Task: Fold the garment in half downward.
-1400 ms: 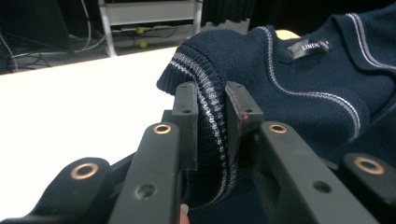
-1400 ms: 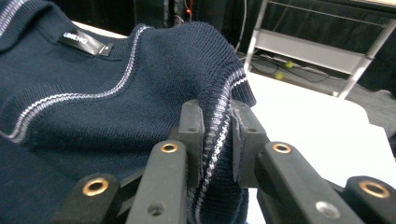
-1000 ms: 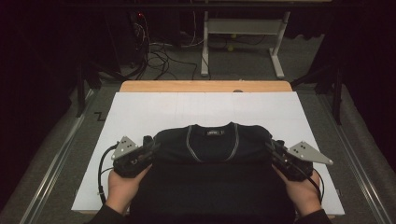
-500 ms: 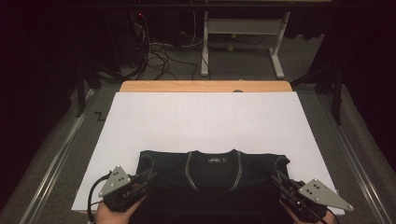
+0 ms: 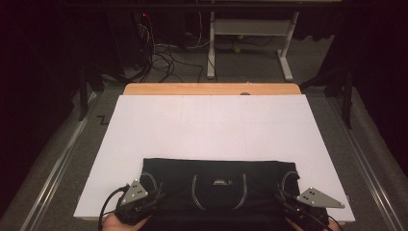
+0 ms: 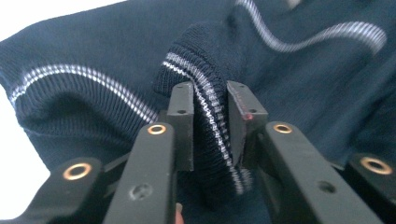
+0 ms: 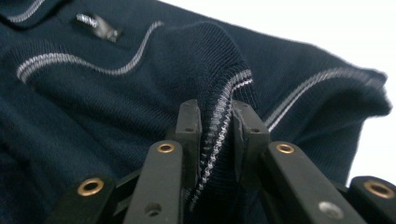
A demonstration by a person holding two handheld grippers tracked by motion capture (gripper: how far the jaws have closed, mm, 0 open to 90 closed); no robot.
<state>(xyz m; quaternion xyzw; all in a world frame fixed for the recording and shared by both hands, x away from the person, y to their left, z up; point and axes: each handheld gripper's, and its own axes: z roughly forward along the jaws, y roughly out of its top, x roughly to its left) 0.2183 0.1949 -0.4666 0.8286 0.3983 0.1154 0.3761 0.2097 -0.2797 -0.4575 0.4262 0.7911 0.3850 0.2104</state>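
Note:
A dark navy sweater (image 5: 216, 168) with thin white stripes lies flat at the near edge of the white sheet (image 5: 211, 125), neck label facing up. My left gripper (image 5: 155, 195) is at its near left corner. In the left gripper view, this gripper (image 6: 210, 105) has a fold of ribbed, striped hem (image 6: 208, 121) pinched between its pads; its jaws have just been opening a little with the fabric still between them. My right gripper (image 5: 284, 199) sits at the near right corner. In the right gripper view, it (image 7: 219, 121) is shut on a striped ribbed edge (image 7: 219, 116).
The sheet covers a wooden table (image 5: 211, 89) whose far strip shows. Metal rails (image 5: 53, 178) run along both sides. Beyond the table stand a white desk frame (image 5: 250, 29) and loose cables (image 5: 163, 53) on the floor.
Both grippers have drawn the sweater toward the near edge and down onto the sheet. The garment now lies wider and flatter, and the hands have slid almost out of the bottom of the picture.

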